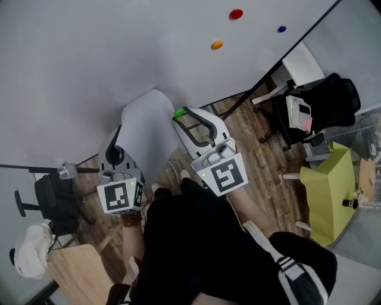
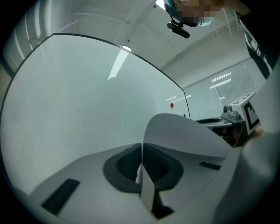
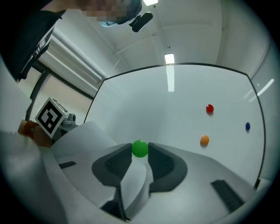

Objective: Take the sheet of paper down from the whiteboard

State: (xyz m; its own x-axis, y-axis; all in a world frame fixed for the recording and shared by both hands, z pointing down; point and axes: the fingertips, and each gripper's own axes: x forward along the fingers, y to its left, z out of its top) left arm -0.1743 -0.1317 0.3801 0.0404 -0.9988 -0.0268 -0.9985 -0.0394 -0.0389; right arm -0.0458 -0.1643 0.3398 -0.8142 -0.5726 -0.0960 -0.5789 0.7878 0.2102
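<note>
1. The sheet of paper (image 1: 149,128) is seen bowed out in front of the whiteboard (image 1: 89,53), spanning between the two grippers.
2. One side edge of the sheet is pinched flat between the pressed-together jaws of the left gripper (image 2: 142,153).
3. A green magnet (image 1: 180,112) at the sheet's opposite top corner is clamped between the jaw tips of the right gripper (image 3: 140,151). Whether it is still stuck to the board cannot be told.
4. A tear or crease is judged likely if the grippers are drawn apart while that corner is pinned under the magnet.
5. The magnet is round and smooth, so it could be squeezed out of the jaws and dropped. The sheet would then hang from the left pinch alone.
6. The red magnet (image 1: 236,13), orange magnet (image 1: 217,44) and blue magnet (image 1: 281,28) are set well apart, up and to the right, and are judged to be out of the way.
7. Bare board is left around the sheet. The board's dark edge (image 1: 280,50) lies off to the right, and open room is judged available back toward the person.
</note>
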